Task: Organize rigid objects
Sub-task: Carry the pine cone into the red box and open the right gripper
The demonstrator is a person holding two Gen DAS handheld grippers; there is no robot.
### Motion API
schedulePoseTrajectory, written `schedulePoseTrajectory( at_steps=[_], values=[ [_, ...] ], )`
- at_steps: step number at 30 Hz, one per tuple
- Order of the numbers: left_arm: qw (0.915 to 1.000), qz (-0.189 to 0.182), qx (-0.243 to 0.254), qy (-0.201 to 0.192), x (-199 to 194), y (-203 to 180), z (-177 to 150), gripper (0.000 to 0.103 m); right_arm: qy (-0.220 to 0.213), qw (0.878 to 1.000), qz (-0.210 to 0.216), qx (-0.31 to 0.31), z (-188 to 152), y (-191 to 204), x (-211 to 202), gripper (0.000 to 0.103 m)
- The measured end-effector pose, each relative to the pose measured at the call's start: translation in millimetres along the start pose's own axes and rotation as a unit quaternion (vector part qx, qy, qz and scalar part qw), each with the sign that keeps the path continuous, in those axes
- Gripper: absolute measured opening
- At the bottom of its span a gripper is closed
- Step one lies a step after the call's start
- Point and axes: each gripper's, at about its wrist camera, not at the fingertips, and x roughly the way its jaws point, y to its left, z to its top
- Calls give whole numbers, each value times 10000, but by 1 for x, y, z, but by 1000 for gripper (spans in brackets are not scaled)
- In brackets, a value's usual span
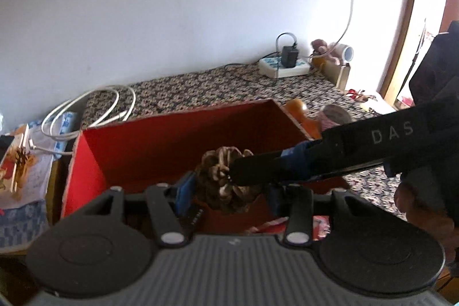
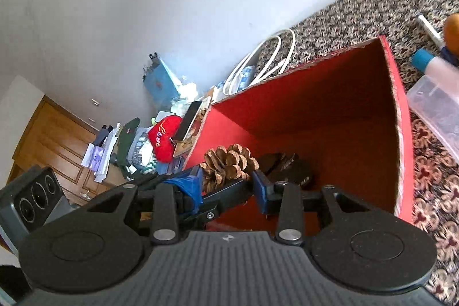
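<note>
A patterned tabletop (image 1: 200, 88) is running along a white wall (image 1: 172, 5); on it a big red box (image 1: 160, 145) is standing open at the top, its red inner walls showing in both views; in the right wrist view a dark round thing (image 2: 289, 167) is lying low inside it, too shadowed to name; beside the box's right wall a clear plastic tub (image 2: 436, 111) is sitting, blurred.

A pine cone (image 1: 223, 182) is hanging over the near edge of the box, above its opening; both grippers are meeting on it; the left gripper (image 1: 229, 191) is holding the cone between its blue pads, one pad on each flank, so it is grasping the cone; the right gripper (image 1: 243, 171) is reaching in from the right in the left wrist view, its dark fingers laid across the cone's front; in its own view the right gripper (image 2: 229, 185) is showing the cone just ahead of its blue pads, with a black finger of the left gripper crossing between them; whether those pads are pressing on the cone or on that finger I cannot tell.

Both grippers are pointing downward toward the box; a hand (image 1: 424, 208) is wrapping the right gripper's handle at the right edge.

At the far end a white power strip (image 1: 284, 66) is lying with a black adapter (image 1: 288, 55) plugged in; a white cable (image 1: 86, 113) is coiling left of the box.
</note>
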Motion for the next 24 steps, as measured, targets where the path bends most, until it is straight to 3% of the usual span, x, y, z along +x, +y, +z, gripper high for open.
schedulePoseTrajectory(
  at_steps=[12,17,24],
  values=[
    [9972,251,-415,573,72,73,27,45,339,9956,-172,854,45,-28,89,21],
    [9937,461,-567,852,96,93,29,46,109,9969,-697,341,48,-19,98,23],
    [9871,757,-844,1134,107,104,25,46,-250,9973,-672,151,50,-22,92,23]
  ],
)
